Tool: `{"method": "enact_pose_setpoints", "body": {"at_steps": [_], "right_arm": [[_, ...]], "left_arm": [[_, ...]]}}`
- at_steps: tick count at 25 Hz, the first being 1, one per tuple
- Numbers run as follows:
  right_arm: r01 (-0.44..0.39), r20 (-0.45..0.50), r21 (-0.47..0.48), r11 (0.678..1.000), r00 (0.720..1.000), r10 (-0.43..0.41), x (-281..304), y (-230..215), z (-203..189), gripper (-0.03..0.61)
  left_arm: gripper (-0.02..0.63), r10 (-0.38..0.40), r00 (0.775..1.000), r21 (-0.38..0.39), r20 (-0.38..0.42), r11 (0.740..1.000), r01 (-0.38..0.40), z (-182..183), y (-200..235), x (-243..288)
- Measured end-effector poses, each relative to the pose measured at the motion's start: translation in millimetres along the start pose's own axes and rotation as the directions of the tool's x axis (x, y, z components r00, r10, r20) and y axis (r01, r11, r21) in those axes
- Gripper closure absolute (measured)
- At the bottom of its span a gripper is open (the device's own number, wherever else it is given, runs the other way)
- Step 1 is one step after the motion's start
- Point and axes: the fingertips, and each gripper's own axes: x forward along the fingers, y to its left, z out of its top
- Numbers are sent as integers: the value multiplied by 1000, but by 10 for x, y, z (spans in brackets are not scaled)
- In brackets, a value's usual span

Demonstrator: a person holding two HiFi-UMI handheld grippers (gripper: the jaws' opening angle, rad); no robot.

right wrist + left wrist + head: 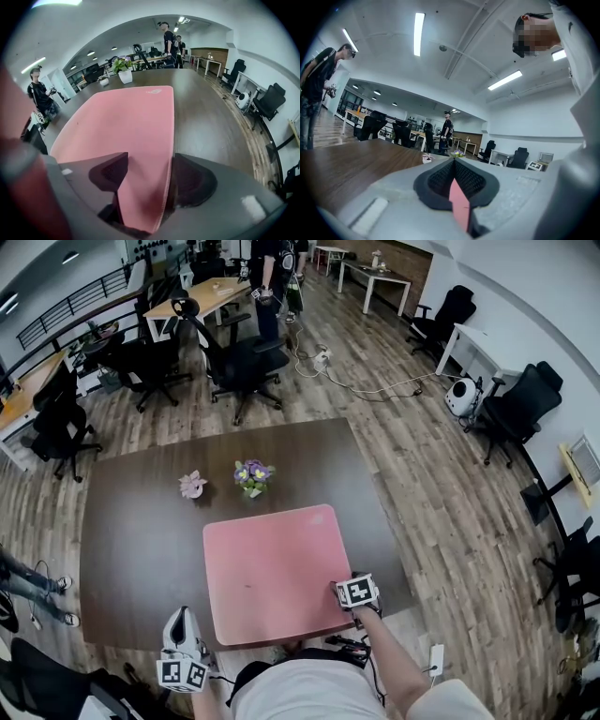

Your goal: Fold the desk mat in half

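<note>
**Pink mat at your near edge, right jaws spread over its corner**

The dark brown wooden worktop [131, 540] fills the middle of the head view. Its near edge runs just in front of you.

The pink rectangular desk mat [272, 568] lies flat on the worktop, right of centre. Its sides look close to equal from above, so you cannot pick a clear long axis. It sits slightly skewed, with its left and right edges pointing away from you. Its near edge runs along the worktop's near edge. Its far edge stops short of the things standing beyond it. Wide bare wood lies to the mat's left, a narrower strip to its right, and more open wood past the far edge.

Your right gripper [145, 176] points steeply down at the mat's near right corner. Its jaws are spread, with the mat's right edge lying between them and neither pad pressing on it.

Your left gripper [453, 164] is held about level off the worktop's near edge, left of the mat and apart from it. Its jaws are pressed together at the tips. A pink sliver shows in the slit behind them, and you cannot tell what it is.

A small white-potted plant with purple flowers [252, 476] stands beyond the mat. A little pink flower-shaped ornament [192, 485] sits just left of it.
</note>
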Motion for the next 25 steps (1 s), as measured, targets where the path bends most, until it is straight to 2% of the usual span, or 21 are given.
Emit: {"method": "enact_pose_setpoints", "body": {"at_steps": [5, 11, 14, 20, 25], "right_arm": [[-30, -44, -26, 999, 999, 29, -10, 69, 20, 334], [-142, -48, -24, 990, 989, 140, 11, 295, 0, 534], [-166, -72, -47, 985, 984, 163, -10, 321, 4, 543], [-258, -33, 20, 966, 965, 259, -174, 389, 87, 546], [-336, -32, -39, 941, 942, 335, -420, 614, 212, 546]], "left_arm": [[611, -9, 1000, -12, -3, 1000, 9, -9, -55, 18], [611, -28, 1000, -10, -5, 1000, 28, -32, -94, 30], [611, -34, 999, -5, -3, 999, 34, -38, -101, 18], [611, -23, 1000, -16, -3, 1000, 23, -23, -70, -24], [611, -28, 1000, -18, -5, 999, 28, -44, -60, -39]]}}
